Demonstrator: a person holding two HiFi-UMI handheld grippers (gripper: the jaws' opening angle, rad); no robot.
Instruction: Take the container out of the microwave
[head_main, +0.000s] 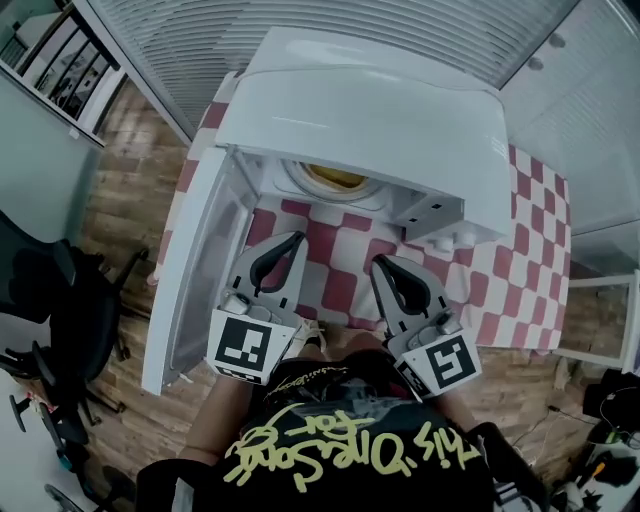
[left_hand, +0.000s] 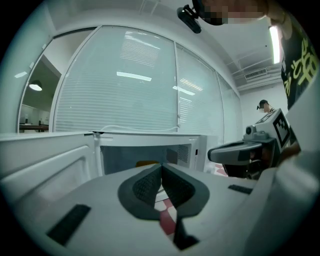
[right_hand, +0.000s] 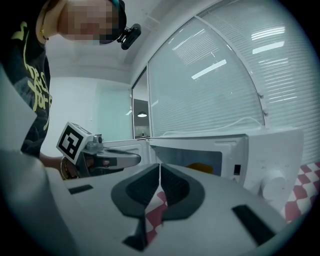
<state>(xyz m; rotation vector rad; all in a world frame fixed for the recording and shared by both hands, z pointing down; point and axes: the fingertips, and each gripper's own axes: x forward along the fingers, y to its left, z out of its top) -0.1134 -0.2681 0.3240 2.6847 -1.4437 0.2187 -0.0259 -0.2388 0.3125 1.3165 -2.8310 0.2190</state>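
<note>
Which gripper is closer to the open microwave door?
The left gripper, right beside the microwave door swung open leftward; the right gripper sits farther over, near the knobs.

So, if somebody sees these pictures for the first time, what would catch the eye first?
The white microwave stands in the middle on a red-and-white checkered tablecloth, its door swung open to the left. Inside it sits a round container showing yellow. In front, the left gripper and right gripper point towards it side by side, jaws together and empty.
</note>
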